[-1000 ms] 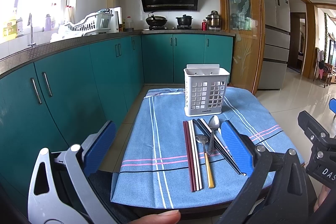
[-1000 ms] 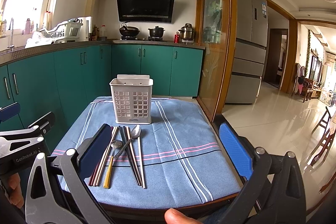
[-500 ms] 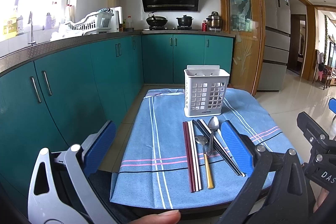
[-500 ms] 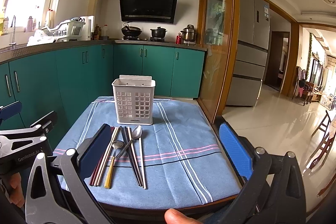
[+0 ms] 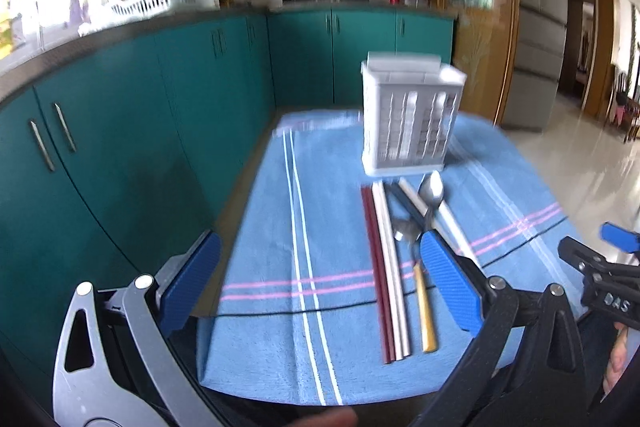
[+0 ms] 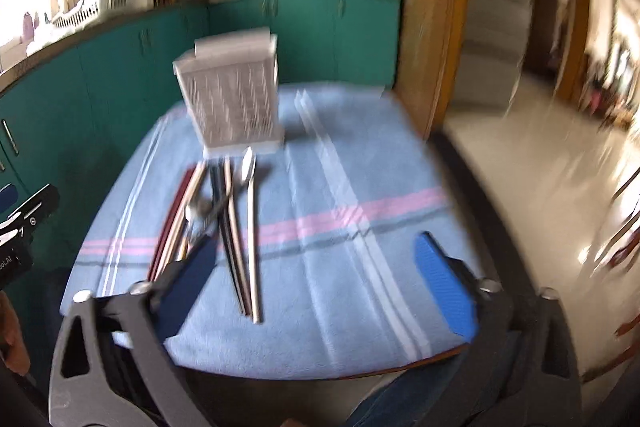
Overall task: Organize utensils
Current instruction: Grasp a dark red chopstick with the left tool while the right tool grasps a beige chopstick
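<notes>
- Bench: covered by a blue cloth with white and pink stripes; teal cabinets run along its left side.
- White utensil holder: upright at the far end of the cloth, slotted walls; what it contains cannot be made out through the blur.
- Utensils, lying loose on the cloth just in front of the holder, handles toward the near edge:
  - dark red chopsticks and white chopsticks, side by side, parallel;
  - small spoon with yellow handle, just right of them;
  - large silver spoon, bowl close to the holder's base, crossing a dark pair of chopsticks and a pale pair of chopsticks.
- Left gripper: jaws spread wide, nothing between the pads, hanging over the cloth's near left part; its right pad overlaps the spoons in view.
- Right gripper: jaws spread but just been closing somewhat, nothing pinched; above the cloth's near edge, its left pad over the near ends of the utensils; picture blurred.
</notes>
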Tool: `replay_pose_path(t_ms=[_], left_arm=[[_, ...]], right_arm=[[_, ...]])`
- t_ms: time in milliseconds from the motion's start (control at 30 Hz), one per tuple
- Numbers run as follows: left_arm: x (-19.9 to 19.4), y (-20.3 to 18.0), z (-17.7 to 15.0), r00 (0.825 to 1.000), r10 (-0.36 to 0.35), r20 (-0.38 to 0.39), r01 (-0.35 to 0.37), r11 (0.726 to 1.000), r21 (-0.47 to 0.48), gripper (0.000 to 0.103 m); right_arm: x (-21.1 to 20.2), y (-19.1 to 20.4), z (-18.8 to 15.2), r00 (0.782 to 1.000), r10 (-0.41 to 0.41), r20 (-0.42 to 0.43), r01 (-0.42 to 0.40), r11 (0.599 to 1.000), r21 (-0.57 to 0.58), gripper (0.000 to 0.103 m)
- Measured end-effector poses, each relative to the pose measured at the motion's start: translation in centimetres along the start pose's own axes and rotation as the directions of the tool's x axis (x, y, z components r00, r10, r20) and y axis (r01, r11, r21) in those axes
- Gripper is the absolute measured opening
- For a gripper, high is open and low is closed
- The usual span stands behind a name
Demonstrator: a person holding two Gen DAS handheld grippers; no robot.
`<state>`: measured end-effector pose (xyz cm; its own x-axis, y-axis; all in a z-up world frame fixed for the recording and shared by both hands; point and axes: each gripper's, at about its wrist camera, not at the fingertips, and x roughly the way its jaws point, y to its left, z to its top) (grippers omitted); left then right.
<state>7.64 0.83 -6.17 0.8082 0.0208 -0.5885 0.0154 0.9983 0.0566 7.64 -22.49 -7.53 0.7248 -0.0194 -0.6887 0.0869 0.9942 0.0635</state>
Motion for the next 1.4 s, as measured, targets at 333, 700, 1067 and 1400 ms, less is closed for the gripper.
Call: replay_pose_path(t_ms=[333, 700, 1067, 1400], left_arm=[[9.0, -1.3, 0.1, 0.976, -0.096, -0.195, 0.104, 0.994, 0.030, 0.076], [15.2, -2.0, -0.2, 0.944, -0.058, -0.324, 0.091, 0.992, 0.086, 0.076], [16.7, -1.4, 0.3, 0.928, -0.054, -0.368, 0.078, 0.996, 0.053, 0.046], [17.9, -0.7, 2.0, 0.921, -0.081, -0.381, 0.101, 0.994, 0.033, 0.043]], right_arm=[[10.0, 3.1, 1.2, 0.972, 0.089, -0.219, -0.102, 0.994, -0.047, 0.043], [14.4, 5.2, 2.2, 0.953, 0.034, -0.302, -0.073, 0.991, -0.116, 0.043], [14.6, 4.6, 2.7, 0.955, 0.002, -0.296, -0.048, 0.988, -0.149, 0.021], [14.0, 2.4, 3.4, 0.939, 0.047, -0.341, -0.082, 0.992, -0.090, 0.020]])
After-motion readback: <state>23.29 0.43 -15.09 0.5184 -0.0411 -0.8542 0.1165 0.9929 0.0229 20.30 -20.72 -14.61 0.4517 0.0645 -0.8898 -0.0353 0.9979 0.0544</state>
